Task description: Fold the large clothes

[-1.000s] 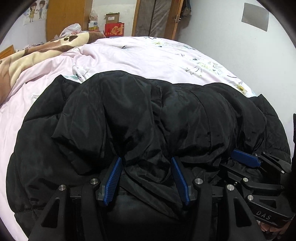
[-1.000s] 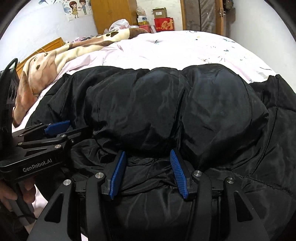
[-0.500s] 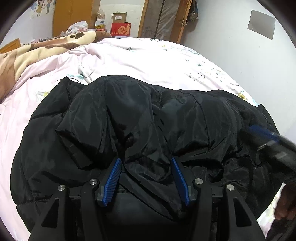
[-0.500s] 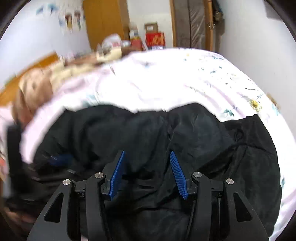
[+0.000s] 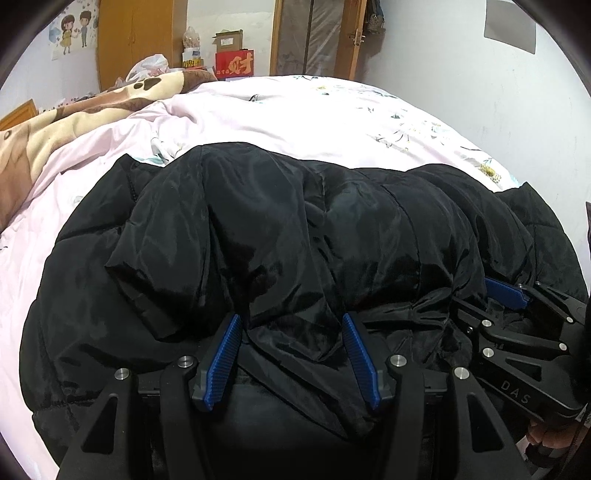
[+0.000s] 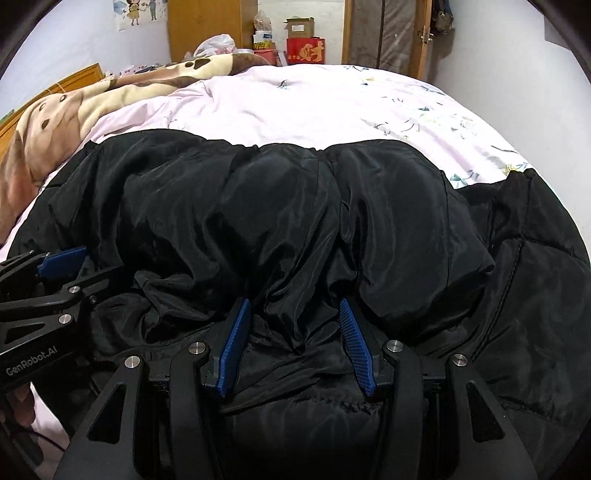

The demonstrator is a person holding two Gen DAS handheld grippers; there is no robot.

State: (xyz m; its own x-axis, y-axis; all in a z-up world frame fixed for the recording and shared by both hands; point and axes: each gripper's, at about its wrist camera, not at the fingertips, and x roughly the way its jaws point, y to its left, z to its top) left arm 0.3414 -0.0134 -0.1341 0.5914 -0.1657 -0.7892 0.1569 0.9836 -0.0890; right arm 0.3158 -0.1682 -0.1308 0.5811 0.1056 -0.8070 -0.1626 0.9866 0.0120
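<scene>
A large black puffer jacket [image 5: 295, 240] lies bunched on a pink floral bed sheet [image 5: 303, 114]; it also fills the right wrist view [image 6: 295, 221]. My left gripper [image 5: 291, 325] has its jaws apart, with a fold of the jacket's near edge lying between the blue pads. My right gripper [image 6: 291, 314] stands the same way on the jacket's edge. Each gripper shows in the other's view: the right one at the lower right [image 5: 517, 325], the left one at the lower left [image 6: 48, 291].
A brown and cream bear-print blanket [image 6: 74, 110] lies along the bed's left side. A wooden wardrobe [image 6: 207, 29], boxes [image 6: 304, 50] and a door [image 6: 384, 33] stand beyond the bed. A wall [image 5: 498, 74] runs close on the right.
The right gripper lifted away and up half a second ago, then came back down onto the jacket's near edge beside the left gripper. The left gripper stayed in place.
</scene>
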